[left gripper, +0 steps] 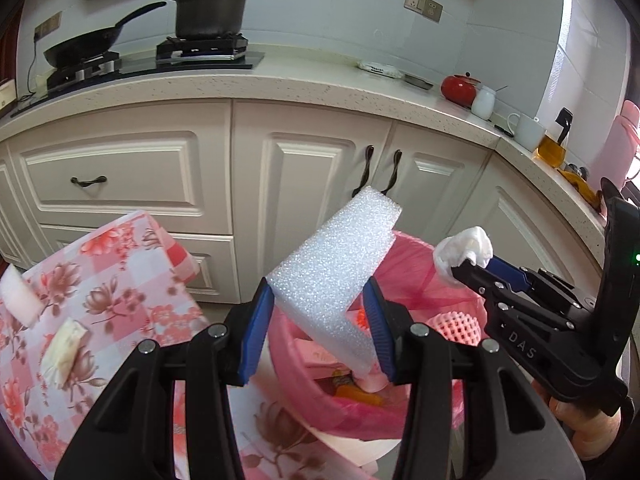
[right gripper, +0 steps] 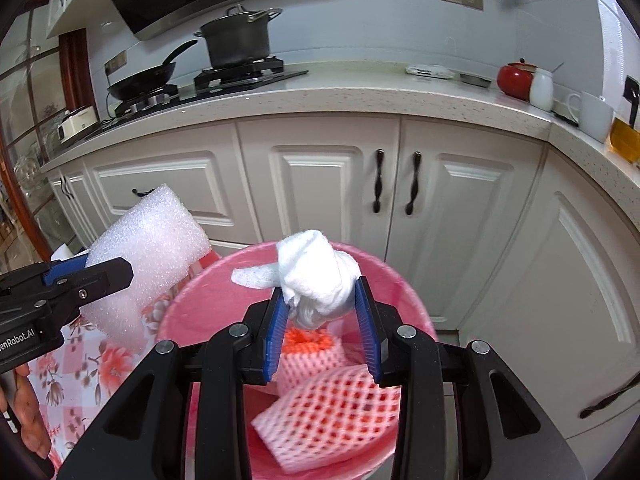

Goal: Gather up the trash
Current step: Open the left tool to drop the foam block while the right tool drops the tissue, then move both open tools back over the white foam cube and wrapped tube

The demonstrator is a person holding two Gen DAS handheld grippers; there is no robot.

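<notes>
Left hand-held gripper (left gripper: 320,320) clamps foam (left gripper: 336,264), right hand-held gripper (right gripper: 322,320) clamps tissue (right gripper: 316,280) over bin (right gripper: 400,292); scraps (left gripper: 64,344) remain on worktop (left gripper: 120,264).

Both wrist cameras looked forward along their fingers, close above the pink-lined bin (left gripper: 404,272) (right gripper: 384,280), facing the white cabinets (left gripper: 304,184) (right gripper: 320,184) and stove counter, each catching the other gripper at its edge.

A home kitchen: gas stove (left gripper: 200,50) with pot (left gripper: 212,8), stone countertop (left gripper: 280,84), white cabinets (left gripper: 304,184).

Foam block (left gripper: 336,264) above pink bin (left gripper: 420,292)
</notes>
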